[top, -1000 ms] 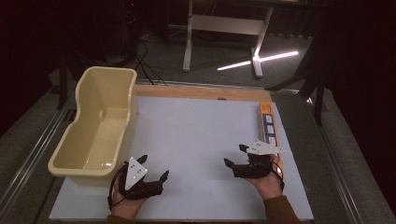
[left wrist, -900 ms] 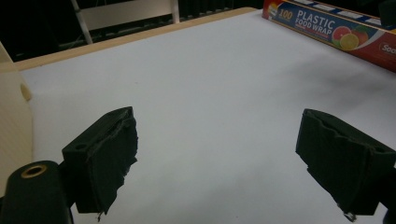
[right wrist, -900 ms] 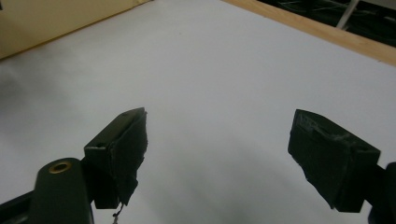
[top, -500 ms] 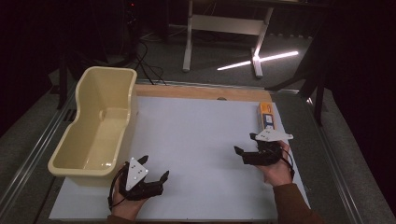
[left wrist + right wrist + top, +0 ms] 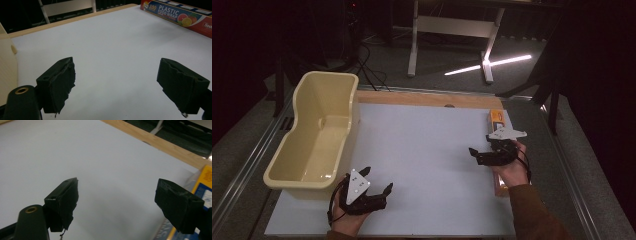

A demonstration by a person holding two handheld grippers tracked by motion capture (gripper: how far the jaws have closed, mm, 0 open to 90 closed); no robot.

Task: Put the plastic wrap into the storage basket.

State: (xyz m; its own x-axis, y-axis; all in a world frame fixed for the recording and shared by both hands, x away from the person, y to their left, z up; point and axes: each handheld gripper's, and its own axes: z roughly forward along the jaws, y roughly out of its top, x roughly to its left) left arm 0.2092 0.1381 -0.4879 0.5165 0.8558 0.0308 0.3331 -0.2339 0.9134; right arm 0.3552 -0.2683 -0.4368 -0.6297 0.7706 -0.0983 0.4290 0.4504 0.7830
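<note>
white table [image 5: 427, 150], plastic wrap box [image 5: 180, 13] beside right tongs [image 5: 476, 156]

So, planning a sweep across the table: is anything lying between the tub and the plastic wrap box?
Nothing; the high view shows bare white table between the tub and the plastic wrap box.

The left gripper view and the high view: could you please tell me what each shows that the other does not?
Left gripper view alone: the words PLASTIC FOOD WRAP printed on the box, and the left hand-held gripper seen close, its pads wide apart over bare board. High view alone: the whole cream tub, the right hand-held gripper beside the box, and the dark floor beyond. Both: the white board and its wooden edge.
</note>
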